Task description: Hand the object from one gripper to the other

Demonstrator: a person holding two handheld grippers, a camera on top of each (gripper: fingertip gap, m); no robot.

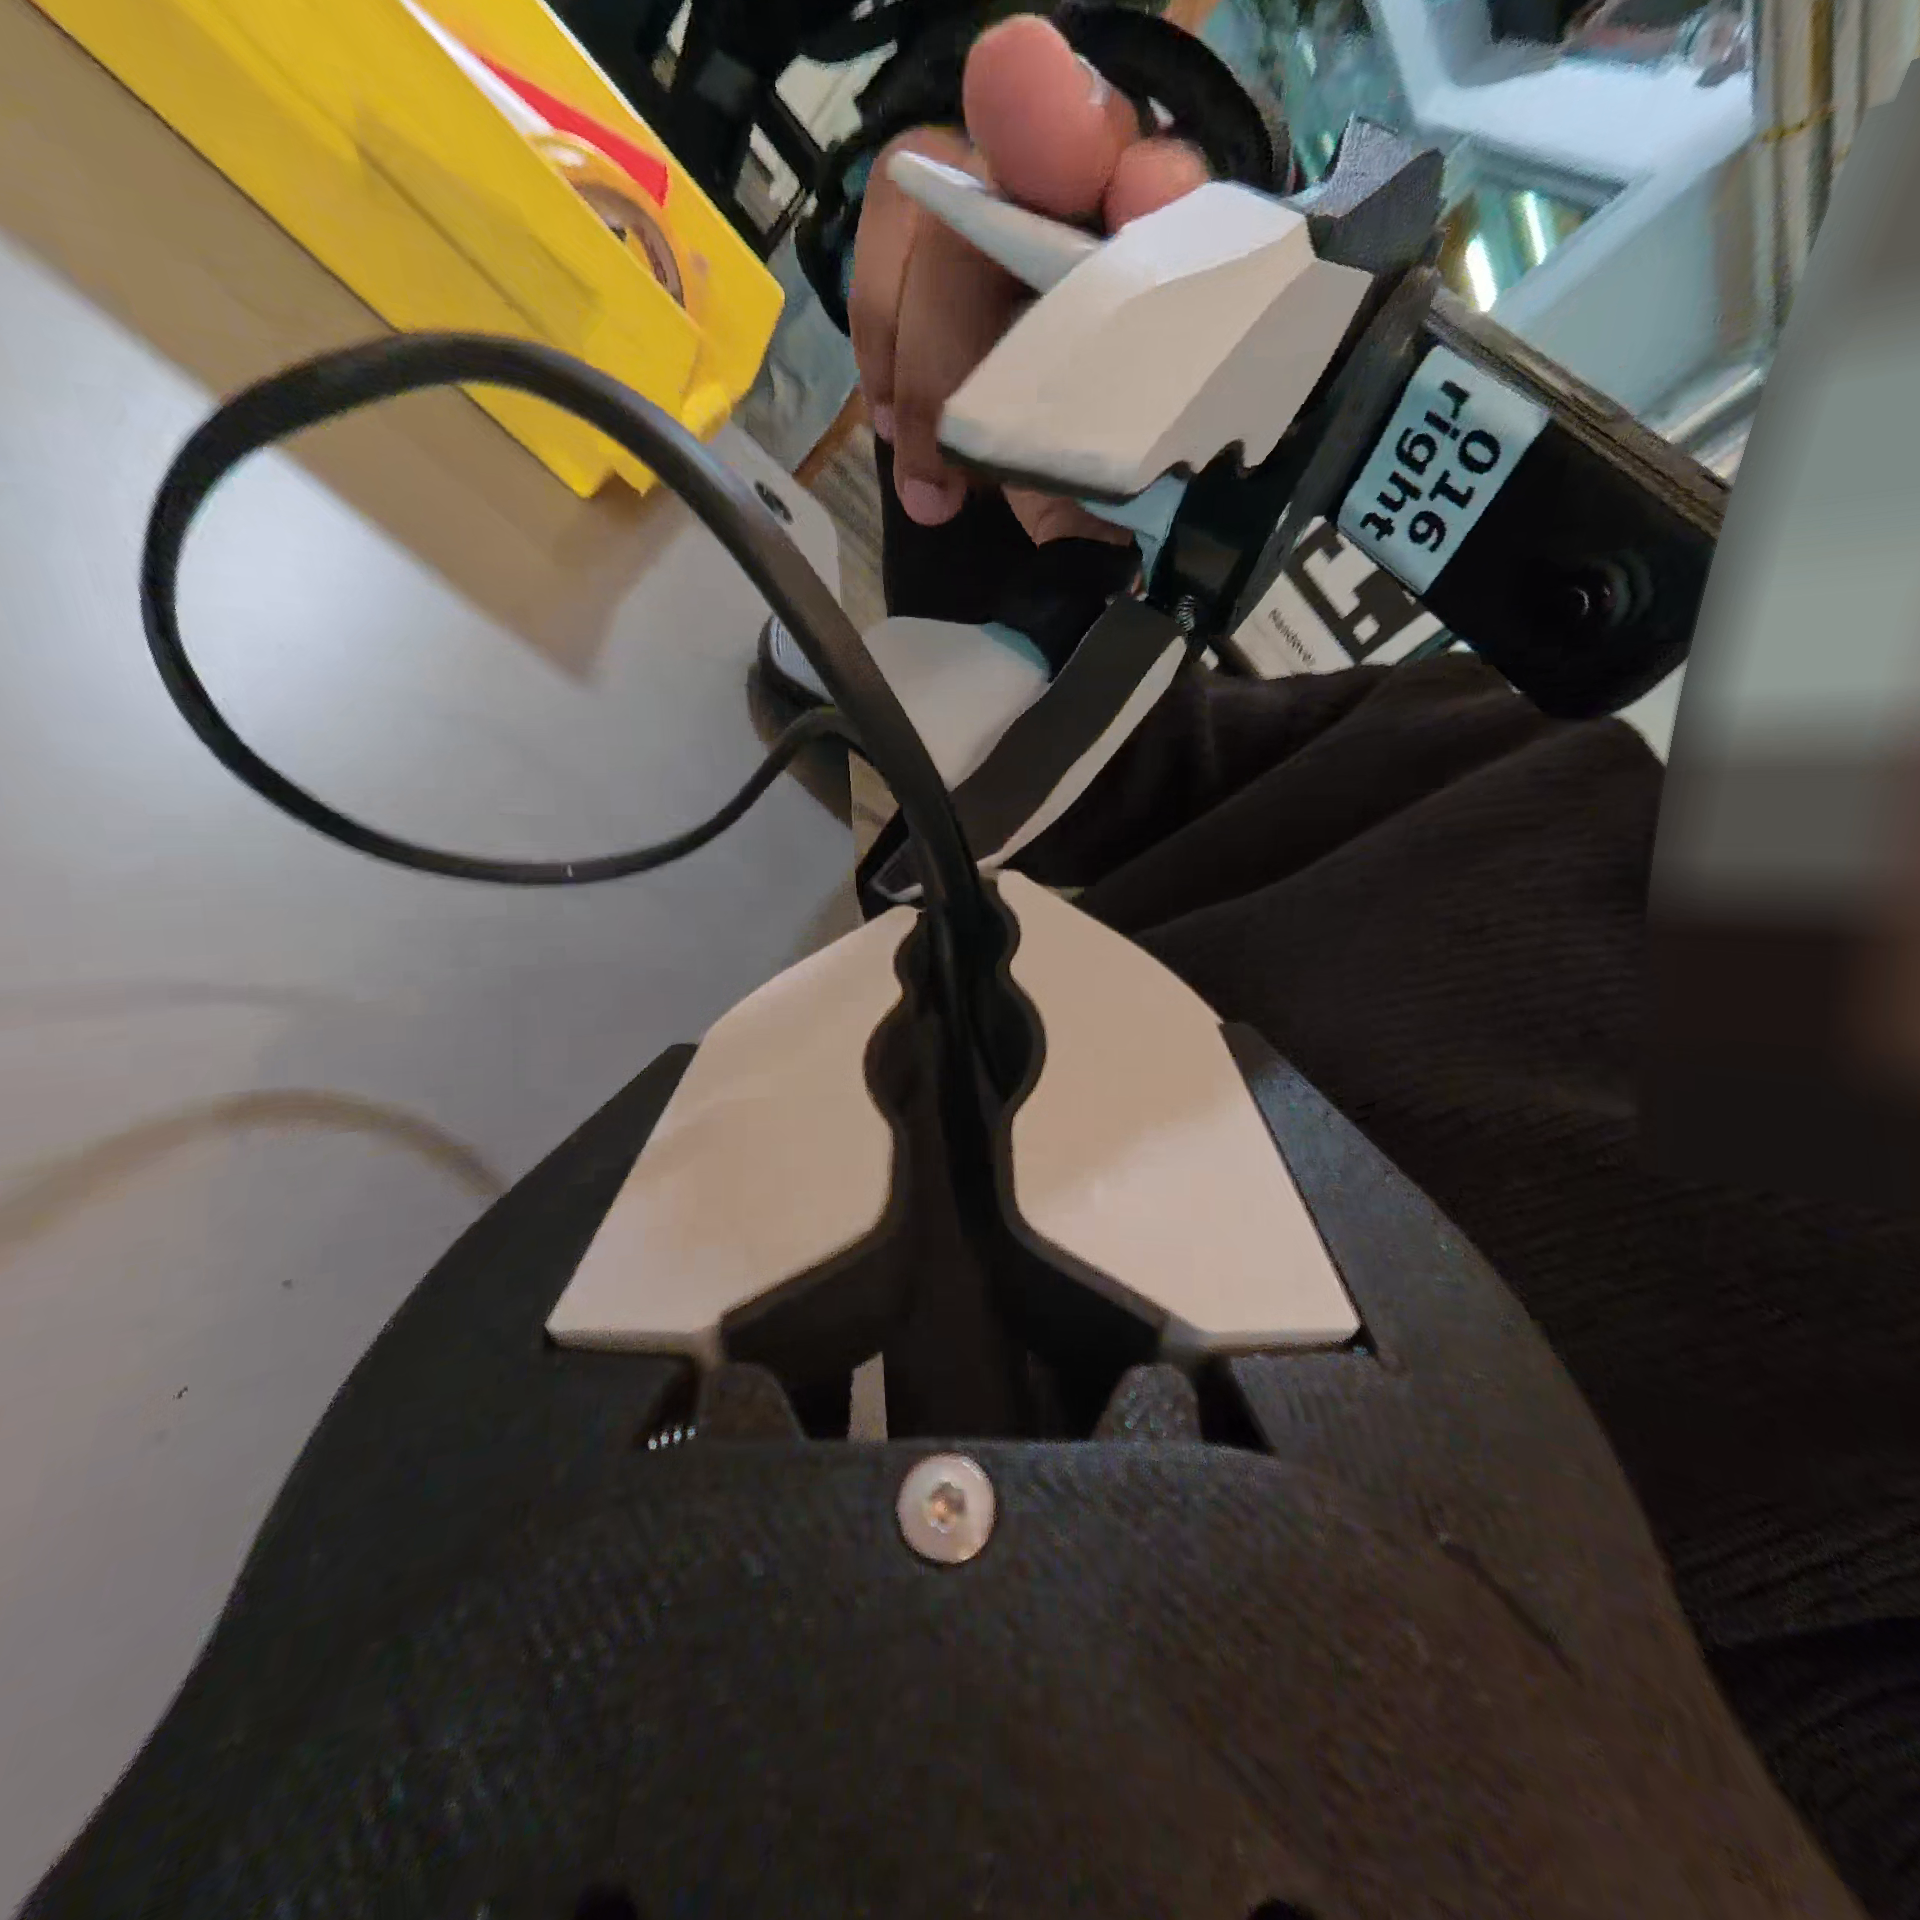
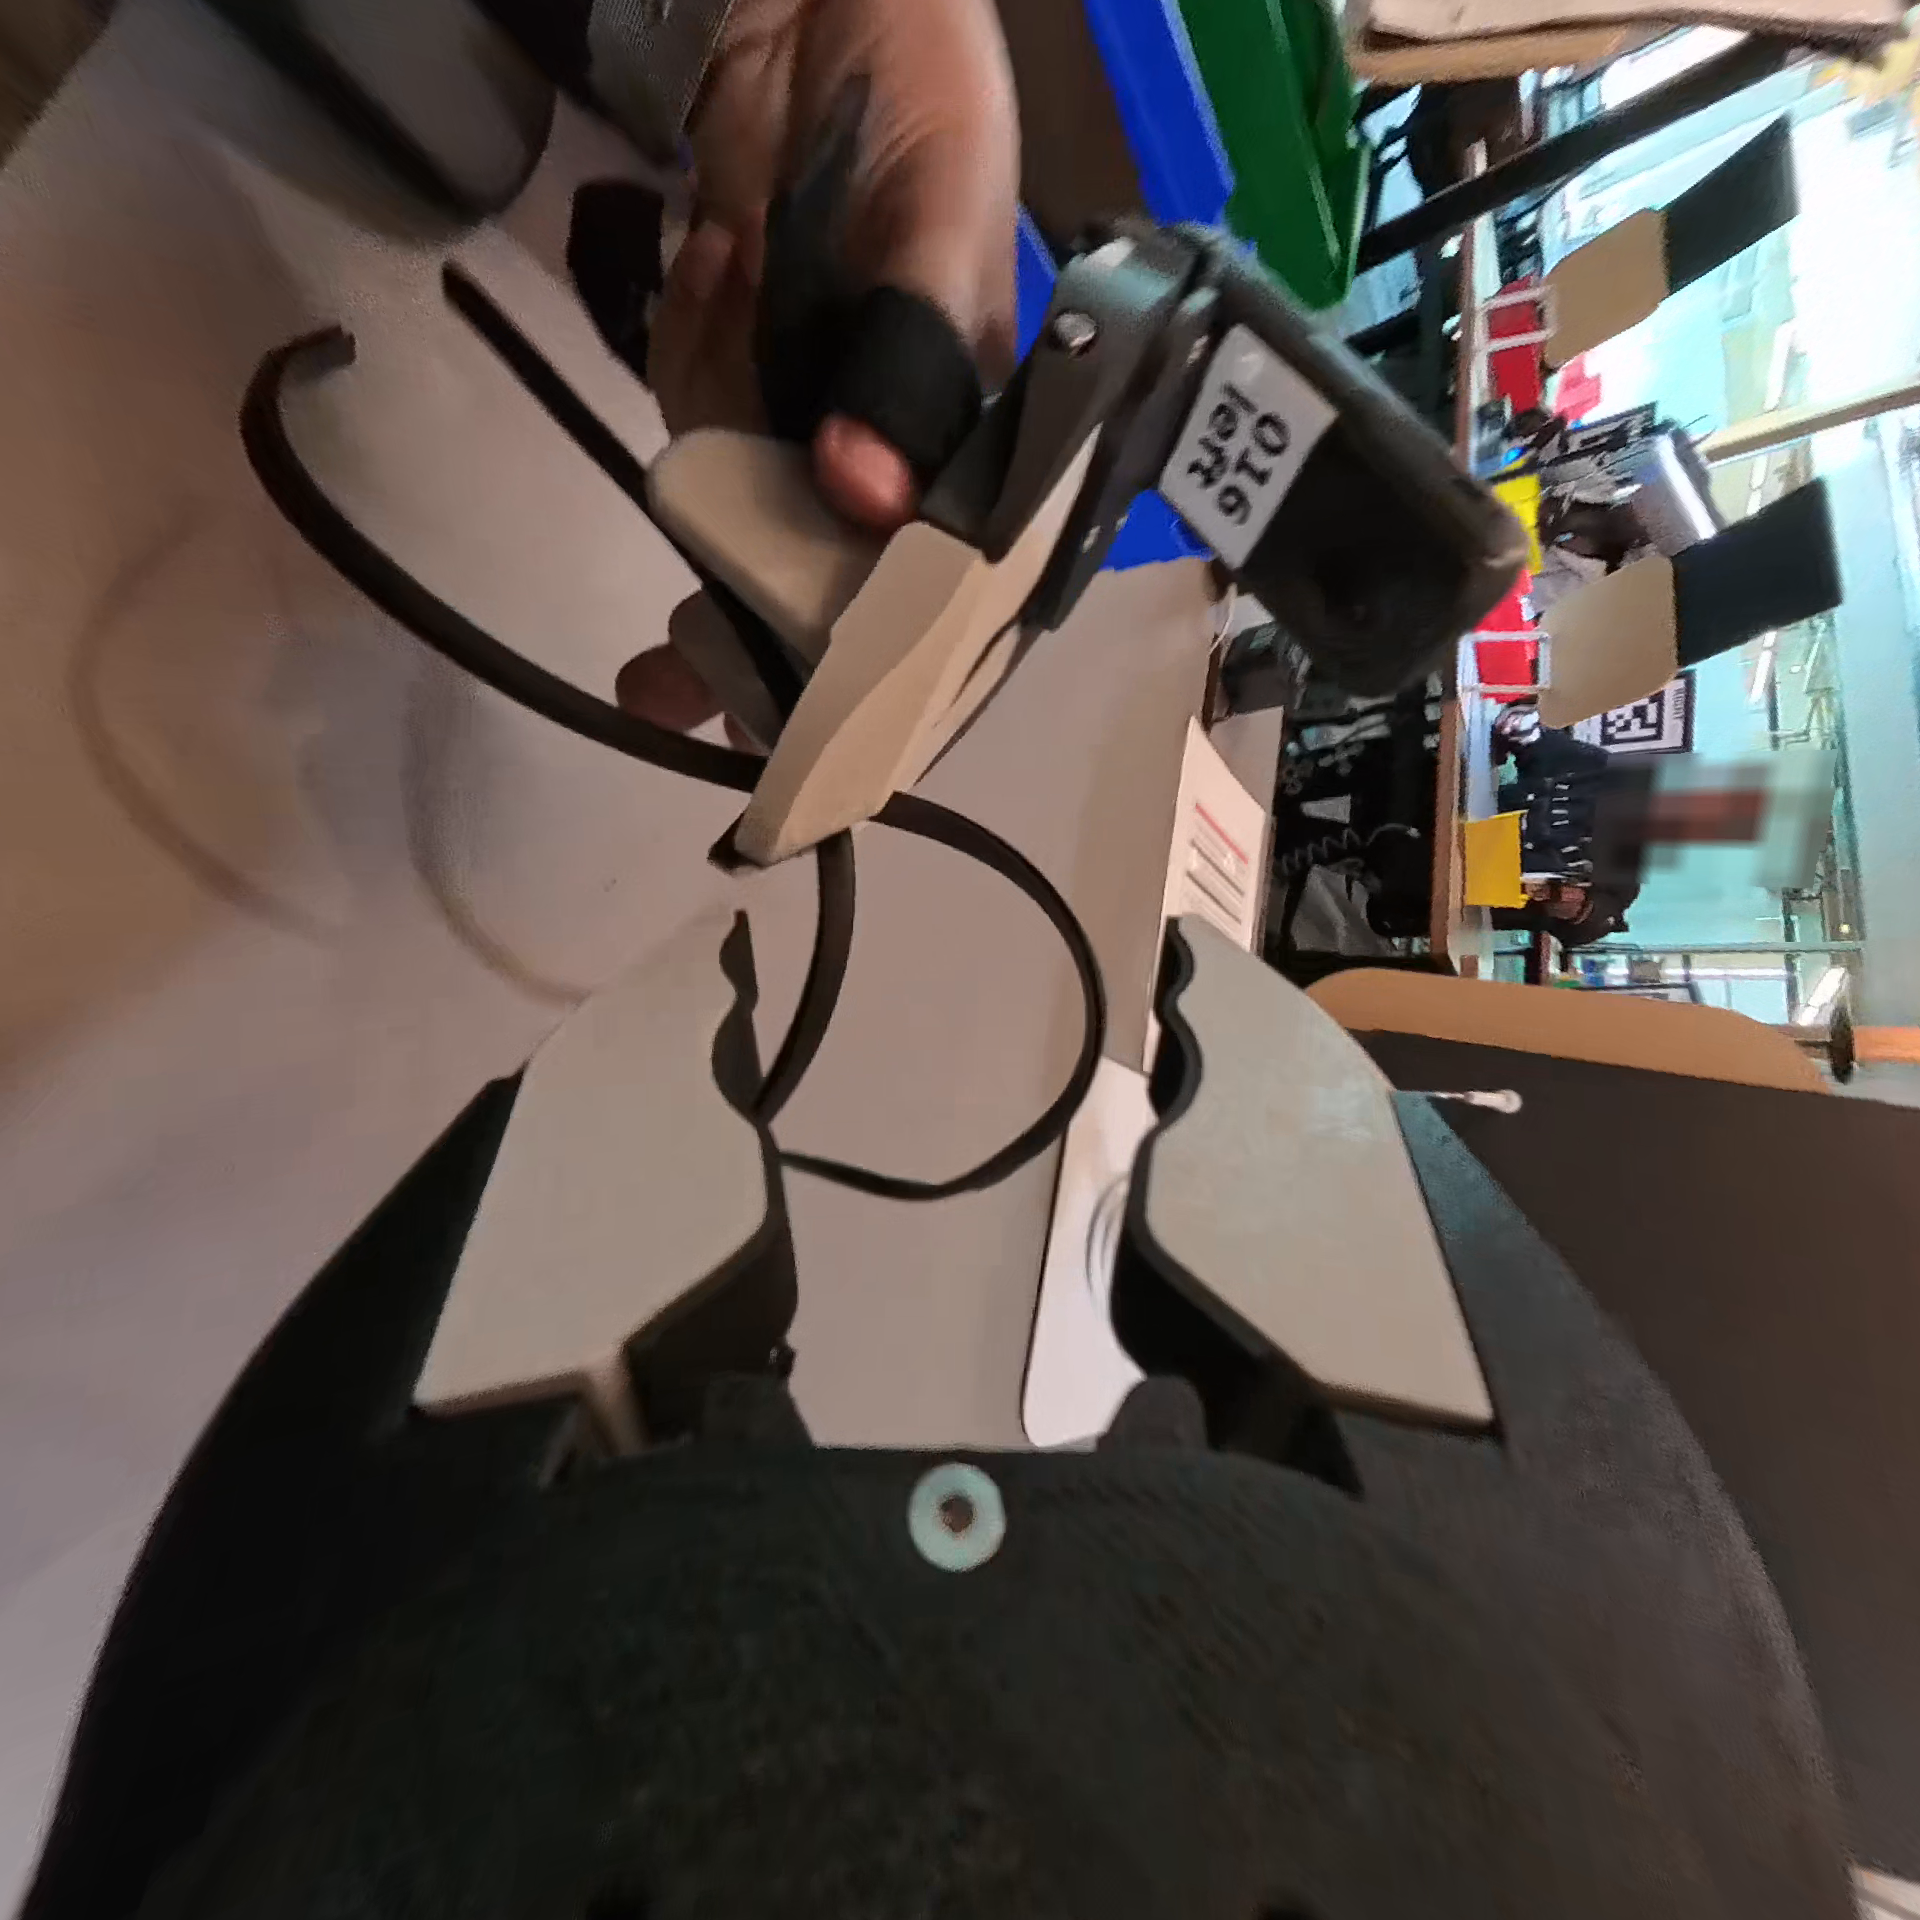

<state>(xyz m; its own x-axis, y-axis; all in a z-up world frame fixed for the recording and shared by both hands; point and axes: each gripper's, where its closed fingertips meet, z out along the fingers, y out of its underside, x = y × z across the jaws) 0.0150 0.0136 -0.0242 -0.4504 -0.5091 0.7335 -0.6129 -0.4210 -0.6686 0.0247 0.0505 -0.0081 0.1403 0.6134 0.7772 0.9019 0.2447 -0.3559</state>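
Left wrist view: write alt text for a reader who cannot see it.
The left gripper is shut on a thin black cable tie, which curls in a loop over the pale table. Beyond it the right gripper, held in a person's hand, has its fingers spread open near the tie. A yellow bin sits behind.

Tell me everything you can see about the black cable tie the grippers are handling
The black cable tie is a thin, flat, flexible plastic strap curled into one open loop in mid-air above the pale table. The left gripper is shut on one end of it, pinched between its pale fingers. In the right wrist view the loop hangs between the spread fingers of the open right gripper, apparently brushing one finger; it is not gripped there.
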